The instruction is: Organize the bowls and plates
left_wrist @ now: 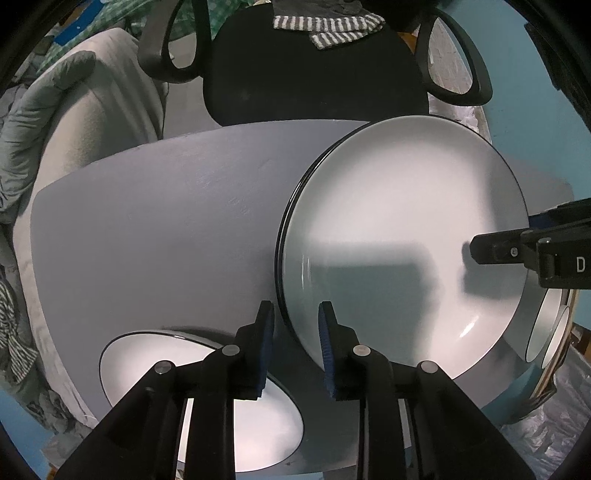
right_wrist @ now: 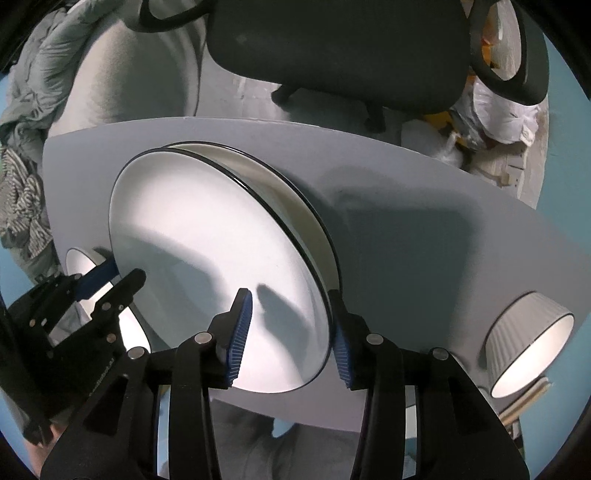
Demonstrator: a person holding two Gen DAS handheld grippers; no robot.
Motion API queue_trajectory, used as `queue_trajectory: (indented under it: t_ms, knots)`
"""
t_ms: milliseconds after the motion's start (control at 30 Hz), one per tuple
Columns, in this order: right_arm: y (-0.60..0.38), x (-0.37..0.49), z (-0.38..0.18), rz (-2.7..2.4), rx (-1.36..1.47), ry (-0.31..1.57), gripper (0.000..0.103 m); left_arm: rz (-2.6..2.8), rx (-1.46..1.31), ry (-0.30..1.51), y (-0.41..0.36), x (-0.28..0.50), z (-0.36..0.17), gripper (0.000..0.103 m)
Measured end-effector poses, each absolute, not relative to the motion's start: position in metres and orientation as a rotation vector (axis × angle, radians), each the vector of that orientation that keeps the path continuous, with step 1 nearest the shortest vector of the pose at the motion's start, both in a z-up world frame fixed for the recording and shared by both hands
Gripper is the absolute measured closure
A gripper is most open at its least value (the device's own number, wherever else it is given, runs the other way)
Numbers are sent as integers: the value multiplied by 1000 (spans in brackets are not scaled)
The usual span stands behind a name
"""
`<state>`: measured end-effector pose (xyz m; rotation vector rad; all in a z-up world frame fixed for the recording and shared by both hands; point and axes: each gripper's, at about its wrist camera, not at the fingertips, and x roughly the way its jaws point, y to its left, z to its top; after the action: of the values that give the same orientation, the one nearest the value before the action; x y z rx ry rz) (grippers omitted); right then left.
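Note:
A big white plate with a black rim (left_wrist: 399,221) lies on top of another such plate (right_wrist: 295,192) on the grey table (left_wrist: 166,221). My left gripper (left_wrist: 295,325) points down over the plate's near left edge. Its jaws straddle the rim, and its blue pads (left_wrist: 267,332) stand clear of it. My right gripper (right_wrist: 291,332) straddles the opposite rim, open, with a wide gap on its left side. Each gripper shows in the other's view: the right gripper (left_wrist: 506,236) and the left gripper (right_wrist: 122,273). A smaller white dish (left_wrist: 199,398) sits under my left gripper.
A ribbed white bowl (right_wrist: 528,339) stands at the table's right end, seen as nested bowls (left_wrist: 546,332) in the left wrist view. A black office chair (left_wrist: 314,66) with a striped cloth (left_wrist: 328,26) is behind the table. Grey bedding (left_wrist: 74,122) lies to the left.

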<state>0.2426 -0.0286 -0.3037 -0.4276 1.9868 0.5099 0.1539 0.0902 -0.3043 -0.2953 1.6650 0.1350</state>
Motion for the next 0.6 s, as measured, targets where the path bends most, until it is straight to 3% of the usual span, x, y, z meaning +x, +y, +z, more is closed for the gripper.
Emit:
queue_trajectory:
  t_ms: [367, 600]
  knots:
    - [-26, 231, -295, 491, -555, 1917, 56, 157, -273, 1637, 84, 153, -294, 79]
    - [-25, 220, -268, 521, -673, 1743, 56, 165, -269, 1602, 84, 143, -274, 79]
